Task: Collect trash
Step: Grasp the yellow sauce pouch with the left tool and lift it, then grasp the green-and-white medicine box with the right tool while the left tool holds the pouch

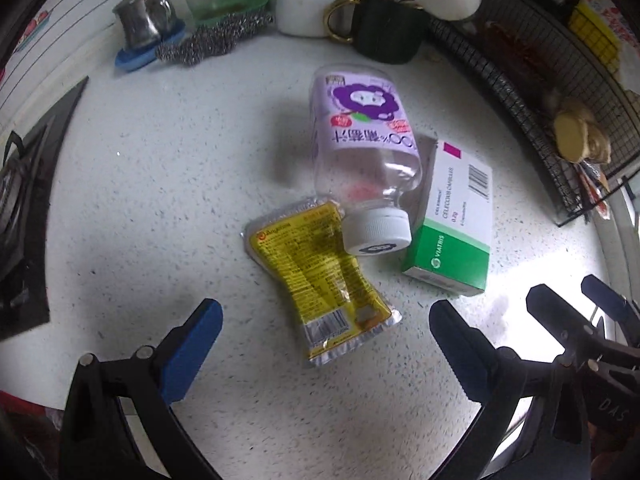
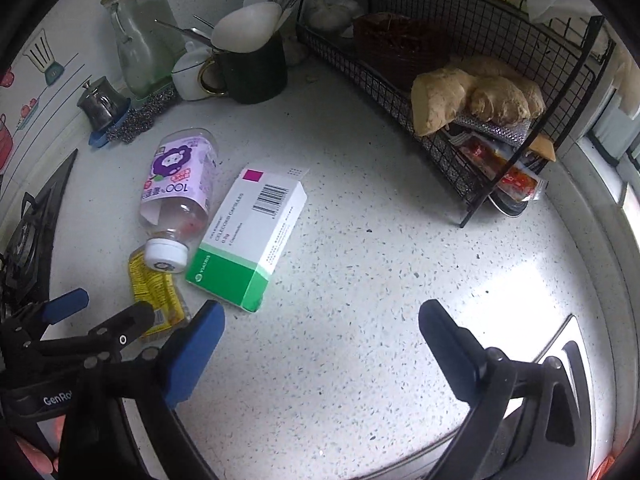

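dark mug [image 1: 386, 32] with utensils | wire rack [image 2: 460, 92] holding ginger [image 2: 476, 92] | steel scourer [image 1: 212, 42]

White speckled countertop [image 1: 160, 184] carries a clear bottle [image 1: 362, 140] lying flat. Yellow sachet [image 1: 320, 276] lies under the bottle's cap; medicine box [image 1: 456, 224] lies just beside the bottle.

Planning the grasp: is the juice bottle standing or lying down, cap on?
Lying down. The bottle is on its side on the counter, its white cap on and resting over the yellow packet, beside the medicine box.
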### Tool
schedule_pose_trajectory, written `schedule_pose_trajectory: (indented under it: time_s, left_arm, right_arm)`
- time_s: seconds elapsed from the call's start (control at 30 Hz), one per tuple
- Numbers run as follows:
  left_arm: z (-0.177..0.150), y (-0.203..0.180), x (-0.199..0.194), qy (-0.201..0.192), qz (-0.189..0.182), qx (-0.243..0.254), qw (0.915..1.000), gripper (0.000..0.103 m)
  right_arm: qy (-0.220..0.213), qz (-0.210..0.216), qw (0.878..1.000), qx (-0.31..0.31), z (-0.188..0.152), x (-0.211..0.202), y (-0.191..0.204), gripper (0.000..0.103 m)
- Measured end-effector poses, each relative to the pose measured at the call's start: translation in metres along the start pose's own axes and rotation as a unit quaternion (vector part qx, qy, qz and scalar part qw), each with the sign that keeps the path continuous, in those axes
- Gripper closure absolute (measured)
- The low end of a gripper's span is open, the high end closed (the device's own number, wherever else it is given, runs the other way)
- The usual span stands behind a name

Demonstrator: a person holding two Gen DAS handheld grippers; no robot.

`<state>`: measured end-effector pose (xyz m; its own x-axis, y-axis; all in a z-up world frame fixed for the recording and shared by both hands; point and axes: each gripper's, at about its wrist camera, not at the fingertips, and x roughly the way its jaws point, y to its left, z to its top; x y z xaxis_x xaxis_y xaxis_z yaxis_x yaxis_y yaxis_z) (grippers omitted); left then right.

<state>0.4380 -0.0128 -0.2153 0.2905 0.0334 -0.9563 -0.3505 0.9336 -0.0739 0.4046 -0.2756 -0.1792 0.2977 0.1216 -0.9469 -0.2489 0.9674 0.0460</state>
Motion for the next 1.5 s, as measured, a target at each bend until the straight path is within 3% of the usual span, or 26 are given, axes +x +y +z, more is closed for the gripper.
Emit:
schedule_pose_trajectory:
  time_s: [0.47, 0.6, 0.7, 0.77, 0.83, 1.03, 1.5]
  left_arm:
    - [0.003, 0.006, 0.039, 0.021, 0.054, -0.035, 0.9977, 0.000]
    - [-0.002, 0.014, 0.040, 0.012, 0.053, -0.045, 0.9975, 0.001]
    - [-0.003, 0.016, 0.037, 0.011, 0.049, -0.036, 0.9981, 0.010]
    - [-0.005, 0.016, 0.029, 0.007, 0.046, -0.026, 0.9986, 0.036]
    - [-0.005, 0.017, 0.023, 0.008, 0.043, -0.019, 0.9989, 0.056]
    - [-0.011, 0.027, 0.013, 0.018, 0.008, -0.020, 0.9996, 0.063]
    - [0.003, 0.047, -0.036, -0.019, 0.032, 0.007, 0.9993, 0.064]
  right_arm:
    - [0.014, 0.014, 1.000, 0.008, 0.002, 0.015, -0.019, 0.005]
    - [0.015, 0.013, 1.000, 0.015, -0.002, 0.011, -0.025, 0.005]
    - [0.017, 0.012, 1.000, 0.015, -0.006, 0.011, -0.024, 0.005]
    - [0.020, 0.011, 1.000, 0.015, -0.009, 0.011, -0.022, 0.005]
    - [0.022, 0.014, 0.999, 0.018, -0.011, 0.011, -0.019, 0.005]
    - [0.025, 0.025, 0.999, 0.027, -0.010, 0.011, -0.006, 0.005]
    - [0.031, 0.032, 0.998, 0.048, 0.026, 0.026, 0.026, 0.005]
